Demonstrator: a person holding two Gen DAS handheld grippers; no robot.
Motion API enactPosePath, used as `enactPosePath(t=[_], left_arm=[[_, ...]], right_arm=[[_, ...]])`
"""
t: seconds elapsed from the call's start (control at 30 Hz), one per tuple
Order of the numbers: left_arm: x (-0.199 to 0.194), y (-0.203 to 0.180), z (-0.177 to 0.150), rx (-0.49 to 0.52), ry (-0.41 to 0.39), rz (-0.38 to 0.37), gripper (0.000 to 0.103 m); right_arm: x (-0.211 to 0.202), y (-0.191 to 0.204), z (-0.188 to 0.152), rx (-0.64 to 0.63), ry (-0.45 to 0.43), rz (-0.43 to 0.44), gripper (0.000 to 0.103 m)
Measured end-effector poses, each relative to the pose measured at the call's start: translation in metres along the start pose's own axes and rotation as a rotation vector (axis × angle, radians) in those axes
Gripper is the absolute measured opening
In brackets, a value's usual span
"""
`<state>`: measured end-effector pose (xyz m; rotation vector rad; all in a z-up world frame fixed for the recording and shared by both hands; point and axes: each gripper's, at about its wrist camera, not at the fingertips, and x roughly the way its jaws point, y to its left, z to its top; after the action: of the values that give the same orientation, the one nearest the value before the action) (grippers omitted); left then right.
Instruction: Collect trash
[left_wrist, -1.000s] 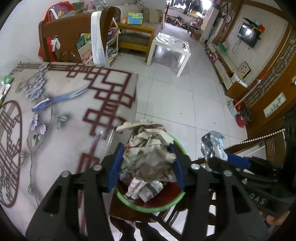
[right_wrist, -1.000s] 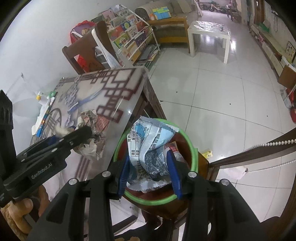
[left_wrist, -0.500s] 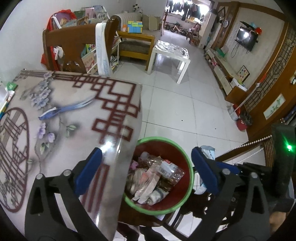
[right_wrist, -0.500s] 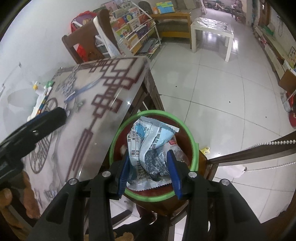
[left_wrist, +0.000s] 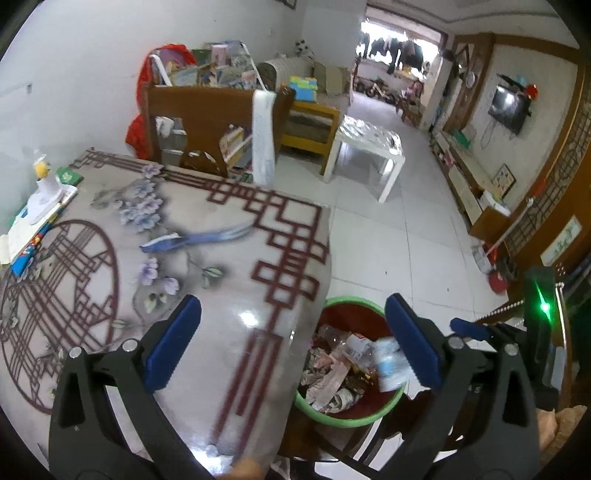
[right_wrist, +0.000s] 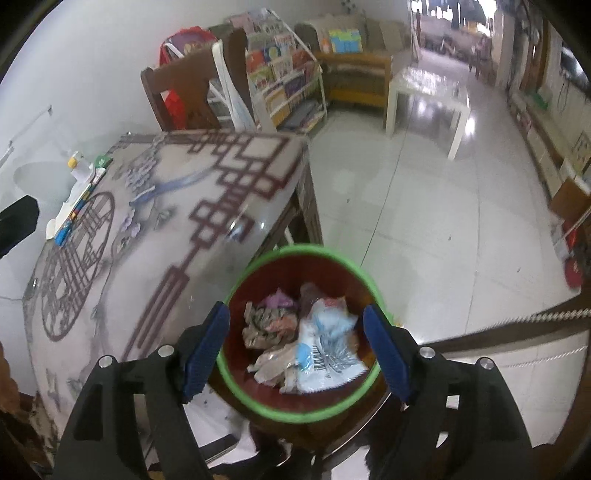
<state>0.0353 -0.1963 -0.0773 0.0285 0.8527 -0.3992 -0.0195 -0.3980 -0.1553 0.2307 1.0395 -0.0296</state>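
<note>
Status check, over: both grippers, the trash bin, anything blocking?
Left gripper open, empty. Right gripper open above bin. Blue-white wrapper and crumpled paper inside. Nothing blocking.

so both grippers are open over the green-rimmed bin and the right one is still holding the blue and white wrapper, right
Not quite. The right gripper holds nothing: the right wrist view shows its jaws spread wide and empty, with the blue and white wrapper lying inside the green-rimmed bin on the other trash. The rest stands: the left gripper is open too, beside the same bin.
</note>
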Motion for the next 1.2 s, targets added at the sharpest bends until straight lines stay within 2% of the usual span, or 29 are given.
enactPosePath(t=[0.1, 0.17, 0.23, 0.27, 0.37, 0.47, 0.53, 0.7, 0.87, 1.03, 1.2], left_arm=[[-0.017, 0.009, 0.003, -0.014, -0.048, 0.013, 0.098], [-0.032, 0.013, 0.007, -0.009, -0.102, 0.034, 0.098], [-0.048, 0.016, 0.011, -0.006, -0.16, 0.042, 0.098], [-0.056, 0.018, 0.013, -0.008, -0.189, 0.043, 0.098], [-0.081, 0.025, 0.019, -0.022, -0.277, 0.059, 0.098], [-0.102, 0.034, 0.023, -0.042, -0.346, 0.081, 0.098], [-0.114, 0.039, 0.025, -0.047, -0.381, 0.085, 0.098], [-0.134, 0.053, 0.024, -0.051, -0.431, 0.098, 0.098], [-0.145, 0.072, 0.023, -0.034, -0.451, 0.164, 0.098], [-0.154, 0.09, 0.021, -0.076, -0.463, 0.157, 0.098], [-0.156, 0.096, 0.017, -0.097, -0.456, 0.165, 0.098]], right_arm=[[-0.02, 0.007, 0.005, -0.012, -0.08, -0.005, 0.074], [-0.043, 0.015, 0.012, -0.028, -0.167, -0.02, 0.079], [-0.074, 0.027, 0.018, -0.036, -0.294, -0.045, 0.092], [-0.084, 0.03, 0.02, -0.035, -0.338, -0.053, 0.095], [-0.122, 0.045, 0.024, -0.004, -0.514, -0.08, 0.096], [-0.141, 0.059, 0.028, 0.042, -0.588, -0.104, 0.096], [-0.152, 0.07, 0.026, 0.072, -0.636, -0.087, 0.096], [-0.168, 0.097, 0.024, 0.044, -0.687, -0.047, 0.096], [-0.178, 0.117, 0.018, 0.029, -0.716, -0.015, 0.096], [-0.182, 0.13, 0.017, 0.036, -0.696, 0.032, 0.096], [-0.184, 0.143, 0.02, 0.001, -0.681, 0.037, 0.096]])
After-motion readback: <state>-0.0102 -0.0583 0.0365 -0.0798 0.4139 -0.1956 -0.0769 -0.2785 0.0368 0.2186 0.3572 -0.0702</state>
